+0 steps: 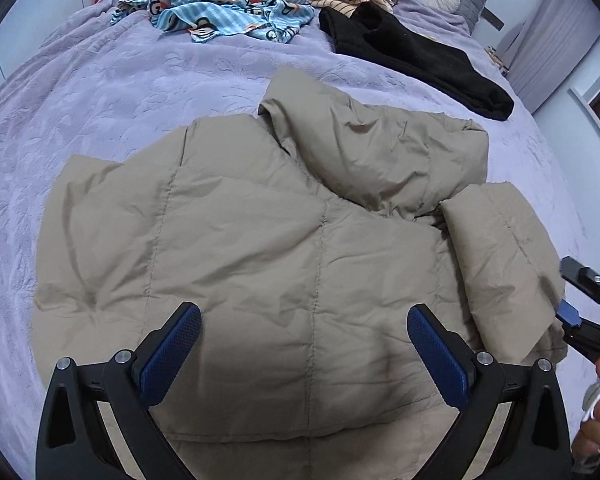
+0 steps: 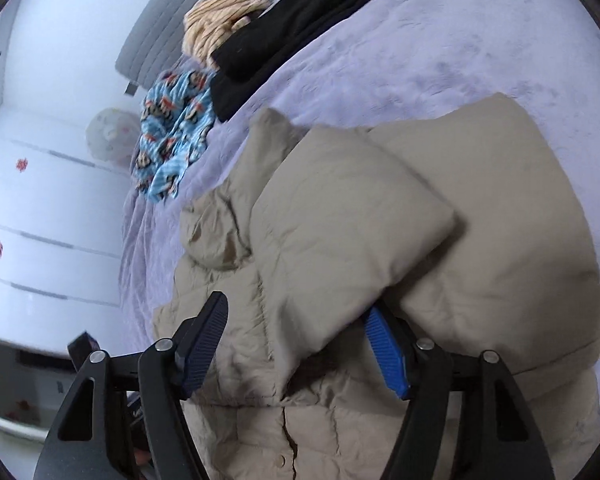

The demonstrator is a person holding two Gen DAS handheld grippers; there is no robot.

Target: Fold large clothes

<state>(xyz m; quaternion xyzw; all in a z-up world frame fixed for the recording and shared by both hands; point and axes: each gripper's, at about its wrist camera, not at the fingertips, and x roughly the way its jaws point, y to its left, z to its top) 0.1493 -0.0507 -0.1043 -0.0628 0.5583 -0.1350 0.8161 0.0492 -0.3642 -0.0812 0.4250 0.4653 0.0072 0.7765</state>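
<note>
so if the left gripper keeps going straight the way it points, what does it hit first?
Most likely the jacket: the left gripper is open above its quilted back, pointing at it. Depth is unclear.

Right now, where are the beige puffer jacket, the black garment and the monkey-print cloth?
beige puffer jacket (image 1: 236, 240): left wrist view, middle of its quilted back panel.
black garment (image 1: 412, 56): left wrist view, its flat middle.
monkey-print cloth (image 1: 228, 4): left wrist view, crumpled centre.
</note>
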